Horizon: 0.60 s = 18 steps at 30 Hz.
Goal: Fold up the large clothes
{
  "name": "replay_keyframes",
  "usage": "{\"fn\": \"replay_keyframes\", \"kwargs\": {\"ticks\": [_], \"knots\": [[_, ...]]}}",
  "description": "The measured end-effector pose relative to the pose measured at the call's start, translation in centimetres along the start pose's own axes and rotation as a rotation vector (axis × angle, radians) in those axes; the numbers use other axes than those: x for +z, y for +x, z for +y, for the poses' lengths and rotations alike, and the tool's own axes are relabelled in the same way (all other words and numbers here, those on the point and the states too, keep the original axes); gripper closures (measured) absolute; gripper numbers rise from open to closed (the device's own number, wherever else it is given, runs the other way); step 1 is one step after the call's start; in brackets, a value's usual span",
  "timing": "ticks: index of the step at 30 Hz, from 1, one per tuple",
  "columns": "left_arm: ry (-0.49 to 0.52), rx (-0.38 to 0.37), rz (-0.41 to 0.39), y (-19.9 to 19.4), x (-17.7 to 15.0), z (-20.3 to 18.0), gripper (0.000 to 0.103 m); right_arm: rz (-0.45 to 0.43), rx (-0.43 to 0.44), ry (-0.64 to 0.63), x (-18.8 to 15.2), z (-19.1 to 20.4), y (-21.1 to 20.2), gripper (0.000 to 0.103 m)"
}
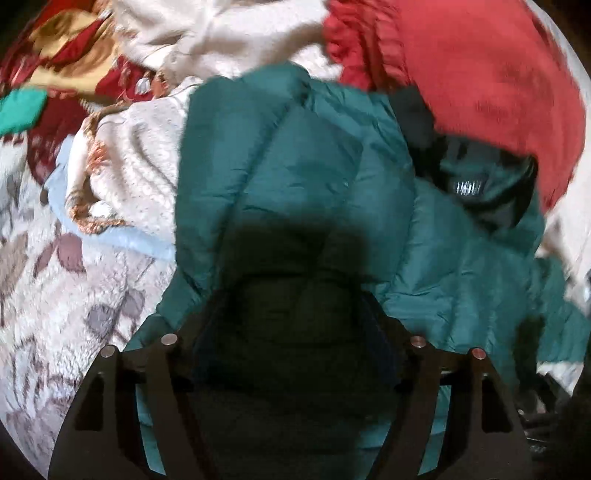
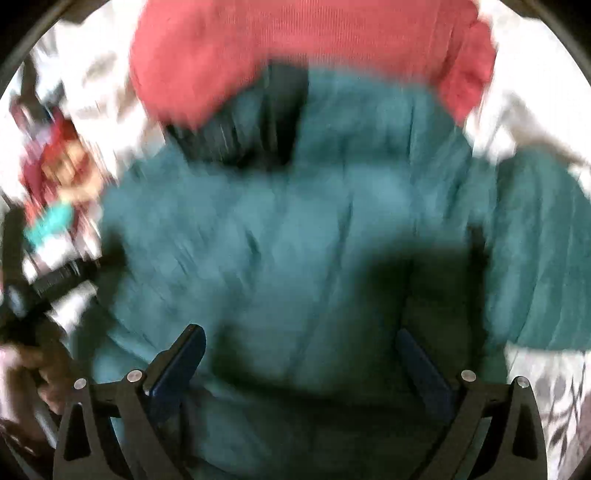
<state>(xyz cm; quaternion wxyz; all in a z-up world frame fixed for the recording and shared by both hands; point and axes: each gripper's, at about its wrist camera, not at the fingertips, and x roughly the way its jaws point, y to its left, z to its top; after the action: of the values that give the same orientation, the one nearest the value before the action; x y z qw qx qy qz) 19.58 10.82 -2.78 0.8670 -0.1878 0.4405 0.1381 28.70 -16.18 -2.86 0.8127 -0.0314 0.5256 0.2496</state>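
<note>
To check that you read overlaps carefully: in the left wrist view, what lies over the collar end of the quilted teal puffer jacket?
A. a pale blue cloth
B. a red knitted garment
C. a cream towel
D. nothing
B: the red knitted garment lies across the top of the quilted teal puffer jacket, covering part of its dark collar lining; the pale blue cloth lies off to the jacket's left.

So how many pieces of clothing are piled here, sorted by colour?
Teal: 1, the puffer jacket
Red: 1, the knit sweater
Cream: 2, the knit sweater and another garment behind it
Light blue: 1, a garment under the cream sweater
Total: 5 that I can tell apart; the blur may hide more.
</note>
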Motion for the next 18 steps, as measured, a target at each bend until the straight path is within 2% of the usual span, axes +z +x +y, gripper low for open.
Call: {"fn": "replay_keyframes", "kwargs": {"ticks": [1,5,10,12,14,18], "knots": [[0.02,0.008,0.0,0.0,-0.1,-0.4,0.023,0.042,-0.023,-0.017,-0.3,0.1,1.3,0.0],[0.05,0.035,-0.003,-0.3,-0.5,-1.4,0.022,0.024,-0.023,-0.024,-0.1,0.3,1.3,0.0],[0.089,0.077,-0.064,-2.9,-1.7,-3.3,0.022,-0.025,-0.008,-0.017,-1.3,-0.6,-0.3,0.0],[0.12,0.067,-0.083,-3.8,-2.3,-4.2,0.022,-0.084,0.0,-0.001,-1.9,-0.7,-1.7,0.001],[0.139,0.046,-0.097,-4.5,-2.9,-5.0,0.022,-0.193,-0.019,0.018,-2.7,-0.9,-4.3,0.001],[0.167,0.001,-0.082,-5.4,-4.4,-6.6,0.022,-0.377,-0.134,0.115,-4.1,-3.2,-9.0,0.001]]}}
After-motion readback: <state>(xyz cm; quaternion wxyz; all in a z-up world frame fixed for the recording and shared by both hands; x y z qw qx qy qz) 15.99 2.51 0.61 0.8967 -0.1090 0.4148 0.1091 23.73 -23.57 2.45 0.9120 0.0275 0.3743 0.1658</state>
